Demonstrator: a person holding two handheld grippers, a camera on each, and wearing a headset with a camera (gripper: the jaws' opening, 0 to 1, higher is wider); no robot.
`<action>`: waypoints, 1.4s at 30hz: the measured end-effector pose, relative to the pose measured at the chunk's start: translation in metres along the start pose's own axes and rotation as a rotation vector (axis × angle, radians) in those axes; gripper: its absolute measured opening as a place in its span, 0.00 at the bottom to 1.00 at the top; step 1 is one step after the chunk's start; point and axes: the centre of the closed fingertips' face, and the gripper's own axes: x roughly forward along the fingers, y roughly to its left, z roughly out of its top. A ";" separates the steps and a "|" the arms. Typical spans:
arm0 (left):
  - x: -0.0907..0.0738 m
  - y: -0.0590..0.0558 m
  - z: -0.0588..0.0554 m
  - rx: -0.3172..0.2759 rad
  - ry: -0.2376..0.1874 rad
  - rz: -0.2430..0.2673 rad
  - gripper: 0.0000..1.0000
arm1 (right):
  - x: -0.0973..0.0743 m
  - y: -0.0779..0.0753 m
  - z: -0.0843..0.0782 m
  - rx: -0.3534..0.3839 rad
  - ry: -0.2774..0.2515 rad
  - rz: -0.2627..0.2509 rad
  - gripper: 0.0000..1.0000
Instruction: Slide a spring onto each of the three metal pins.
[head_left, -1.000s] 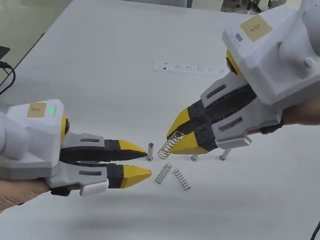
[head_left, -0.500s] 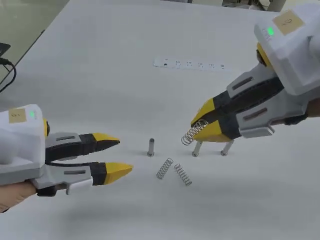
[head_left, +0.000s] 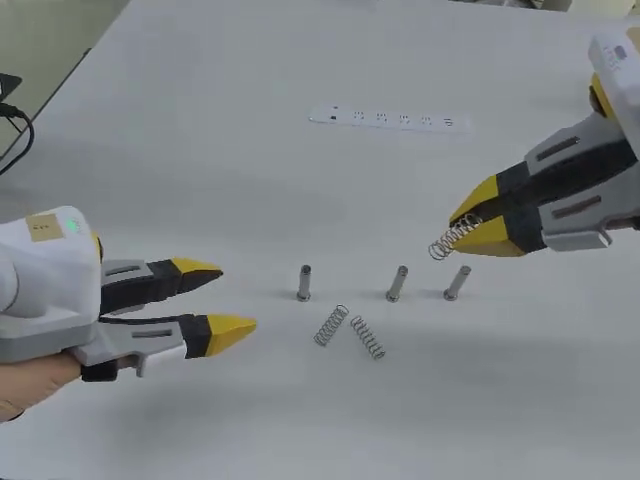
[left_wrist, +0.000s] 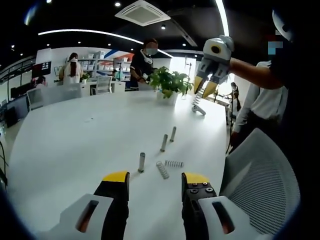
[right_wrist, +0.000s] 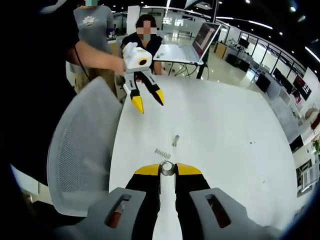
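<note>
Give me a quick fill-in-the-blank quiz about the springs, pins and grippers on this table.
1. The right gripper is shut on one ____.
2. ____ springs lie loose on the table.
3. The left gripper is ____.
4. All ____ pins stand bare.
Missing words: spring, two, open, three.

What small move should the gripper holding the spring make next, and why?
Probably the right gripper should come down and bring its spring upright over the rightmost pin. That pin stands bare just below it. The spring hangs slanted from the gripper tips, apart from the pin and not yet on it.
</note>
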 end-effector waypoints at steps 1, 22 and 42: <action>0.000 -0.001 -0.002 -0.001 0.009 -0.004 0.36 | -0.001 -0.001 -0.004 0.001 0.007 -0.005 0.07; -0.001 -0.010 -0.016 -0.037 0.025 -0.008 0.44 | 0.007 -0.035 -0.077 0.042 0.152 -0.060 0.07; -0.005 -0.013 -0.022 -0.053 0.038 -0.014 0.43 | 0.032 -0.054 -0.104 0.040 0.224 -0.065 0.08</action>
